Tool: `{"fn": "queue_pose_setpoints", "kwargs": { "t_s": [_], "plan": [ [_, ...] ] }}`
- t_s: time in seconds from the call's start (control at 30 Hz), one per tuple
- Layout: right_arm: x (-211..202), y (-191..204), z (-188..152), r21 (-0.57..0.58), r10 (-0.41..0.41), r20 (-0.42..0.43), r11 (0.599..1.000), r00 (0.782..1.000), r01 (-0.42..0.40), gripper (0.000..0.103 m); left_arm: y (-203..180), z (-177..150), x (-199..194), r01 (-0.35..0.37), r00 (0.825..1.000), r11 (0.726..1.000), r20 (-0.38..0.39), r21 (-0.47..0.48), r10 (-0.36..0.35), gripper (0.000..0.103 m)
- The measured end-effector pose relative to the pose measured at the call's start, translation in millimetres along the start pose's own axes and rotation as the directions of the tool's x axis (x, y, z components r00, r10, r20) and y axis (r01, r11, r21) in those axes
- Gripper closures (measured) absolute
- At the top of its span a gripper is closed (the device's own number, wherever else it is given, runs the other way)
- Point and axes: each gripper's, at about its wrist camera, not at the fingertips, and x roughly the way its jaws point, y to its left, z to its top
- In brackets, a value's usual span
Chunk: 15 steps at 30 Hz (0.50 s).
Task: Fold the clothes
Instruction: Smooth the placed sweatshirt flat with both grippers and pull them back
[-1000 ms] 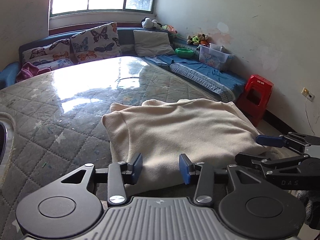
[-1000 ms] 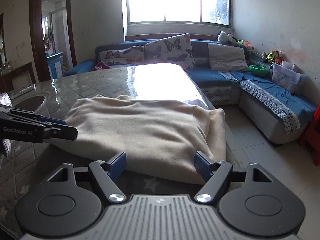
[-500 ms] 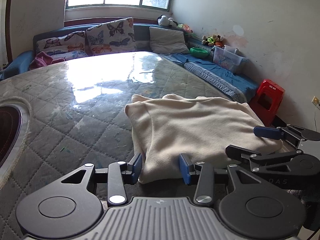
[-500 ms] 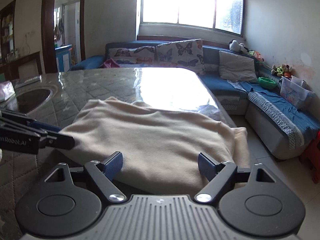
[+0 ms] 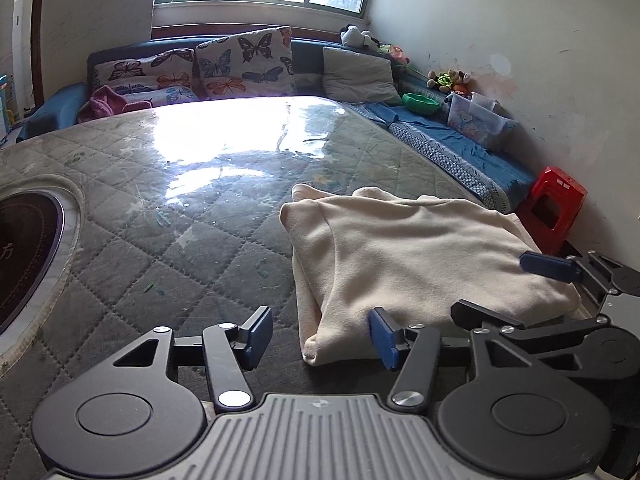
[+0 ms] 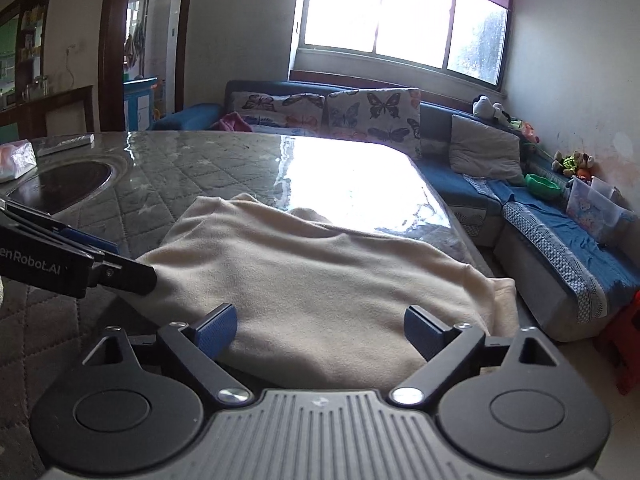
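Left wrist view: one cream fleece garment, soft, folded into a rough rectangle, on the quilted, glossy surface. Left tool open, near corner of garment between its two blue ribbed pads.

Right wrist view: same single garment on surface. Right tool spread wide over garment's near edge.

Left tongs and right tongs both spread wide, side by side, level.

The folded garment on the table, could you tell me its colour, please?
Plain cream garment, no pattern; clearest in the right wrist view.
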Motion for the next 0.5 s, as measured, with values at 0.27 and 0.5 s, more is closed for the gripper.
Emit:
{"fn": "queue_pose_setpoints", "kwargs": {
  "t_s": [0.27, 0.5],
  "plan": [
    [2, -3, -8, 0.020, -0.007, -0.032, 1.000, 0.999, 0.008, 0.000, -1, 1, 0, -0.015, 1.000, 1.000, -0.010, -0.001, 0.015, 0.036],
    [1, -2, -14, 0.028, 0.003, -0.041, 1.000, 0.999, -0.002, 0.000, -2, 1, -1, -0.025, 1.000, 1.000, -0.014, 0.001, 0.025, 0.028]
  ]
}}
